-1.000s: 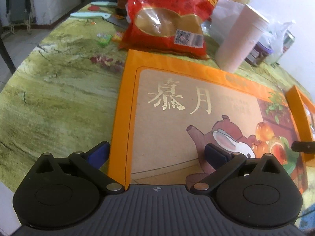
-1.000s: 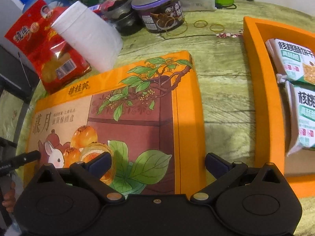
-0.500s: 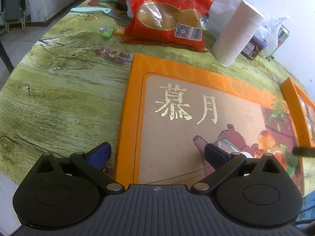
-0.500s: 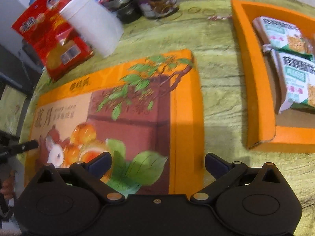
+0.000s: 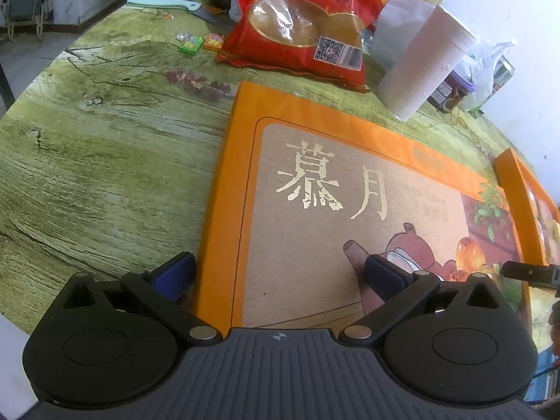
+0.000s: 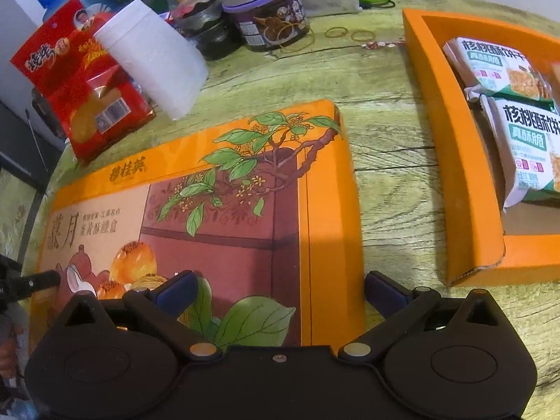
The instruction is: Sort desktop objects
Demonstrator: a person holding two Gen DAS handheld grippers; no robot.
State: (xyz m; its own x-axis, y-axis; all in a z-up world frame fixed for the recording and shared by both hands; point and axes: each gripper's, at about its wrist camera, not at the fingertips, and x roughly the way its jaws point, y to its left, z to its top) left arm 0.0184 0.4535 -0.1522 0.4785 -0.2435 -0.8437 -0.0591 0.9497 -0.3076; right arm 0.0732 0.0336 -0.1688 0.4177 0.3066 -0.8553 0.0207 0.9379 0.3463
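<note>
The orange box lid (image 5: pixel 350 210) was laid flat on the table (image 5: pixel 105 140), its long axis running between the left gripper (image 5: pixel 278 274) and right gripper (image 6: pixel 278 288). Both were held open, each straddling one short edge. The open box tray (image 6: pixel 451 133), just beyond the right end, was cut off.

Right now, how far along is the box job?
Done: two snack packets lie in the open orange tray. In hand: left claw and right claw, both open, straddle opposite ends of the flat orange lid, not gripping. Left: grasp, lift, cover the tray.
</note>
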